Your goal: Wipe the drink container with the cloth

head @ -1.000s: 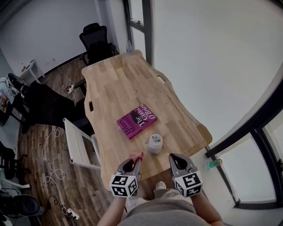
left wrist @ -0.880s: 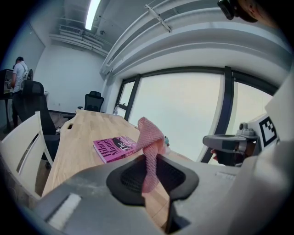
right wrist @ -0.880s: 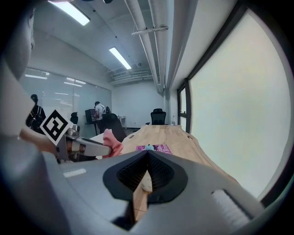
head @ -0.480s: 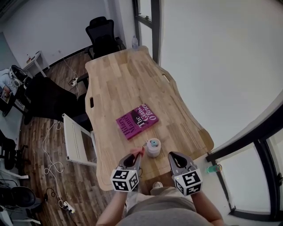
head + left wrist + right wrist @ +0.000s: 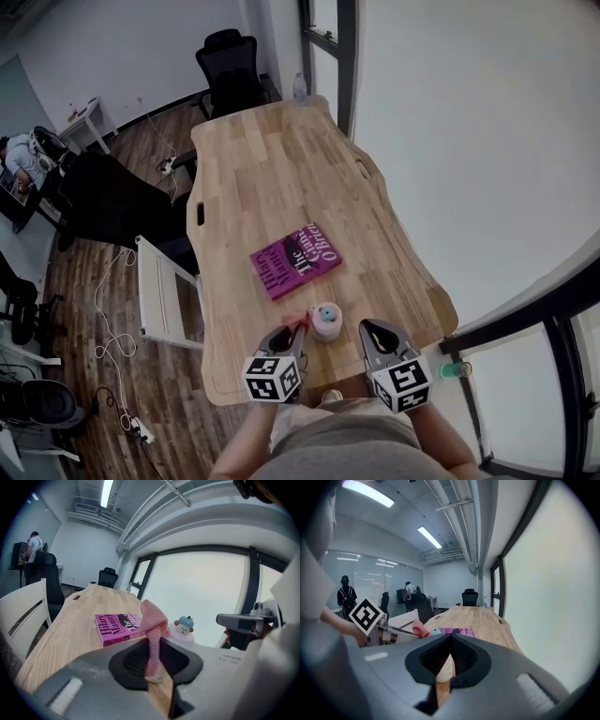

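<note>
Drink container (image 5: 326, 322) stands upright on the wooden table (image 5: 281, 187), near the edge closest to the person and just short of the magenta book (image 5: 294, 261). It is a small, squat, pale vessel. The lid carries a little figure in a blue cap, seen most clearly in the left gripper view. No stain or spill can be made out on it at this size.

Step in hand, as judged: the approach to wiping. The left gripper (image 5: 292, 335) is clamped on the pink cloth (image 5: 152, 627), which rises from between the jaws as a folded loop. That loop sits just beside the container on its left side; whether it already touches cannot be told.

The right gripper (image 5: 368, 330) has its jaws closed together with nothing between them. It hovers near the container on the opposite side.

The next move probably calls for the following:
- Bring the loose cloth against the container wall and rub over it.
- Steady the container, since a light, short vessel may slide or tip under a sideways push. The closed right gripper could serve as a stop.
</note>
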`<move>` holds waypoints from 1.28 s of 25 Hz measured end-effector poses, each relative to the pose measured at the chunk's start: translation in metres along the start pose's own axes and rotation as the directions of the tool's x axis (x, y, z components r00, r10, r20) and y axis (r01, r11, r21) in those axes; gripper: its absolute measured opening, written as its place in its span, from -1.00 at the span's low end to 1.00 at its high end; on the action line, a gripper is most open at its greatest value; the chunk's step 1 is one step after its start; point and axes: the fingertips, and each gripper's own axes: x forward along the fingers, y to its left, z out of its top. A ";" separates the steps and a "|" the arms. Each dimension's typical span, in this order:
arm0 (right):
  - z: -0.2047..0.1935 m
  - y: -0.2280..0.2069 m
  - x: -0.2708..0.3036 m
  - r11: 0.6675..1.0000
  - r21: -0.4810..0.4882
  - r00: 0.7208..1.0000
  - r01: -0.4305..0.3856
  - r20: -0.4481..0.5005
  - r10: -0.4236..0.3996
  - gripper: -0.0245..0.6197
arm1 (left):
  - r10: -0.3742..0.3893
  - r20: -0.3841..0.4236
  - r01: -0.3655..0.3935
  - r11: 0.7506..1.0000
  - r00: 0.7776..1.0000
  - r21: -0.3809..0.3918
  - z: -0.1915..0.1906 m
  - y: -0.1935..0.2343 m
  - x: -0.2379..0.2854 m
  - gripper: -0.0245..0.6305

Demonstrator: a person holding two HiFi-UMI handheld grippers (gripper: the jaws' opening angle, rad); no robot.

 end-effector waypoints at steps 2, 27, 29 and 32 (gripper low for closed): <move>-0.001 -0.002 0.004 1.000 -0.005 1.000 -0.013 -0.004 0.013 -0.91 | 0.011 -0.008 -0.011 1.000 1.000 -0.014 -0.004 0.002 0.004 -0.73; -0.008 -0.014 0.023 0.999 0.006 0.998 -0.053 -0.023 0.053 -0.91 | 0.092 -0.127 -0.102 0.992 0.988 -0.073 -0.053 0.022 0.039 -0.73; -0.011 -0.015 0.024 0.999 0.004 0.998 -0.053 -0.029 0.053 -0.91 | 0.096 -0.137 -0.107 0.991 0.986 -0.074 -0.058 0.023 0.041 -0.73; -0.014 -0.016 0.024 0.999 0.008 0.998 -0.053 -0.038 0.053 -0.91 | 0.100 -0.154 -0.113 0.991 0.983 -0.074 -0.064 0.026 0.044 -0.73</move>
